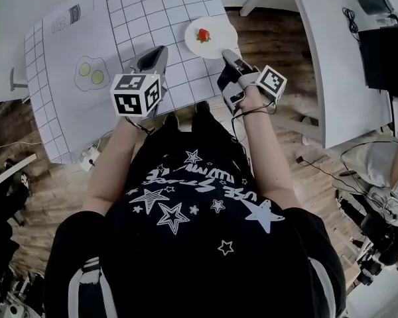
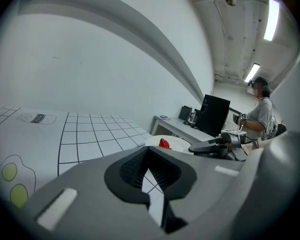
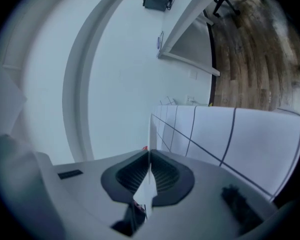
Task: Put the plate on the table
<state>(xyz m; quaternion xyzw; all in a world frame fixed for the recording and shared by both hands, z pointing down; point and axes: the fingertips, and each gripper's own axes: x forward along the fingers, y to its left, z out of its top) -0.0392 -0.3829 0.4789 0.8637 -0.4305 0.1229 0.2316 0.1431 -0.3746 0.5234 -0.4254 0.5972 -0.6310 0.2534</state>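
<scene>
plate (image 1: 216, 29), round, white, thin rim pinched in right tool (image 1: 226, 53), gridded table (image 1: 139, 5)

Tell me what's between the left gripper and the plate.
Nothing but bare gridded mat, as the head view shows; the left gripper sits apart from the plate, whose rim the right gripper clamps.

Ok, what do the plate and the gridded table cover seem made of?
The plate: smooth plain white, thin rim; likely ceramic or melamine, can't tell. The table cover: matte white sheet with printed grid and pictures; probably paper or vinyl.
</scene>
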